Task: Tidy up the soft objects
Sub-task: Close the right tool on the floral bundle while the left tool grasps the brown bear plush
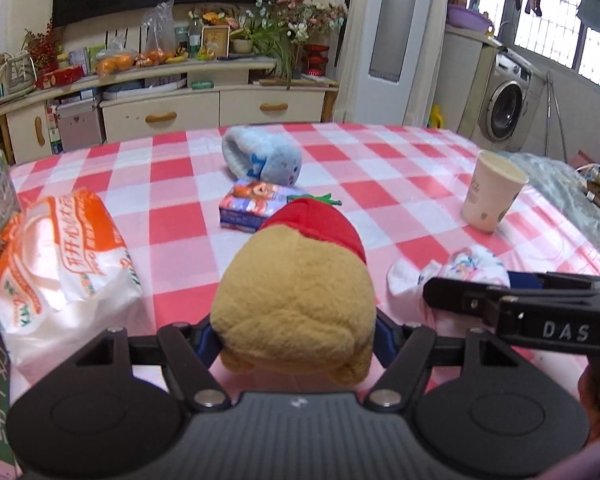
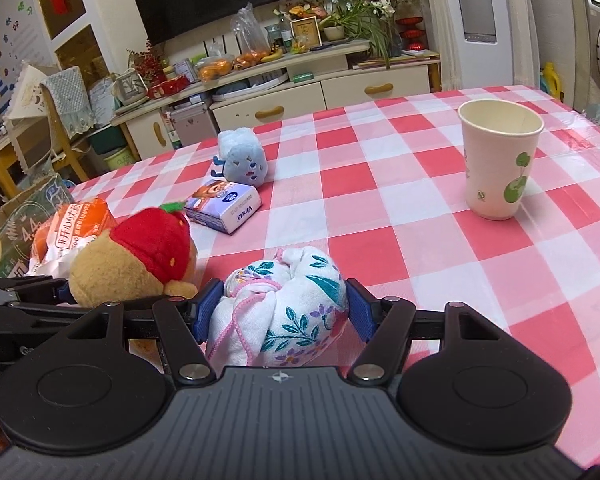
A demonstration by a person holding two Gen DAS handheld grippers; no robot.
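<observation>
My left gripper (image 1: 296,340) is shut on a tan plush bear with a red strawberry hat (image 1: 300,292), low over the checked table; the bear also shows in the right wrist view (image 2: 136,256). My right gripper (image 2: 284,308) is shut on a bundled white floral cloth (image 2: 288,304), which shows at the right of the left wrist view (image 1: 460,268). A light blue plush toy (image 1: 264,158) lies farther back on the table, also seen in the right wrist view (image 2: 242,158). A small tissue pack (image 1: 256,206) lies in front of it (image 2: 224,204).
A paper cup (image 2: 498,158) stands upright at the right (image 1: 488,192). An orange and white tissue package (image 1: 60,256) lies at the left, next to a cardboard box (image 2: 16,224). The red and white checked tablecloth (image 2: 420,240) covers the table. A cabinet stands behind.
</observation>
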